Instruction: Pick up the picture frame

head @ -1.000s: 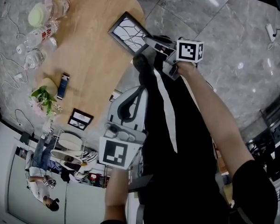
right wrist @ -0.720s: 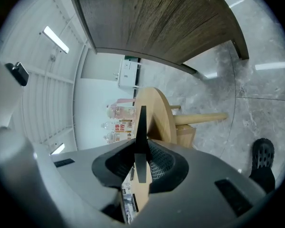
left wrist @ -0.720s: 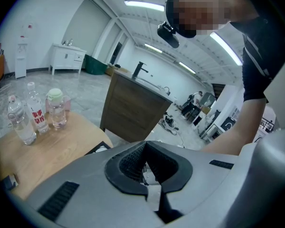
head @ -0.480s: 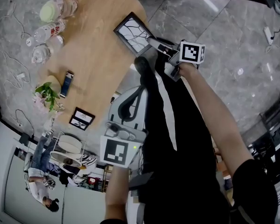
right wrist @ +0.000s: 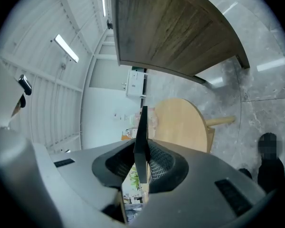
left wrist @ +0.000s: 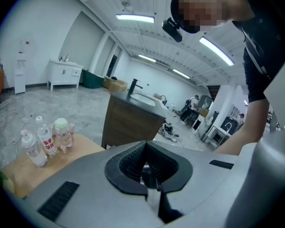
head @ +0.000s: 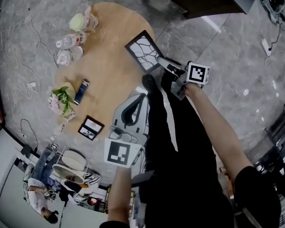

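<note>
Two views | right gripper clamps picture frame edge-on; head view shows its face | left gripper closed, empty

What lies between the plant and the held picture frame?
A small dark box beside the plant, then bare tabletop up to the picture frame (head view).

Table matt wood; floor polished stone; bottles clear plastic; left gripper matt grey plastic.

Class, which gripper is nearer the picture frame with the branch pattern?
Right. The right gripper is shut on the picture frame's edge; the left gripper hangs apart from it, below it in the head view.
</note>
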`<action>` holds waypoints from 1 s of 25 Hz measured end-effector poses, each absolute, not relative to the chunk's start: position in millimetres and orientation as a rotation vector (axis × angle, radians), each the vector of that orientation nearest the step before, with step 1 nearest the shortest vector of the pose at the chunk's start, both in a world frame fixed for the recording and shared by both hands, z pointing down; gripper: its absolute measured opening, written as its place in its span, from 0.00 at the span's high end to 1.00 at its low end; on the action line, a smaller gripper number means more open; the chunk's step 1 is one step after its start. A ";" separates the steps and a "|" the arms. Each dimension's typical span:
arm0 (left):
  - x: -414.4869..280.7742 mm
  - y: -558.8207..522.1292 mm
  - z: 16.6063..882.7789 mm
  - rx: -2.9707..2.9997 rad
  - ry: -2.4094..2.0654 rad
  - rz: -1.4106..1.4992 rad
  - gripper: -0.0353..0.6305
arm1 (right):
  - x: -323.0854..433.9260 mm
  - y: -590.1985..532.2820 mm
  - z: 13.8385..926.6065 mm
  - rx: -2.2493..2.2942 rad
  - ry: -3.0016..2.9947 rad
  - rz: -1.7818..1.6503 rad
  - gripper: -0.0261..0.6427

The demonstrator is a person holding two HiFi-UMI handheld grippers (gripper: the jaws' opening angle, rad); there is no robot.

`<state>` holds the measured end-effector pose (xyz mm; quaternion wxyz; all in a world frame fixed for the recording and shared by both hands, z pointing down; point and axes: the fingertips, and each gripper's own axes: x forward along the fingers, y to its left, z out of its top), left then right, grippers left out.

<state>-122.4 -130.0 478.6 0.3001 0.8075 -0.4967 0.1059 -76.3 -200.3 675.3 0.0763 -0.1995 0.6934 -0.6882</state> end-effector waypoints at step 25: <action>-198.1 -105.7 295.0 2.380 -1.527 0.117 0.93 | -86.2 -184.1 350.7 -0.616 1.980 -1.608 0.85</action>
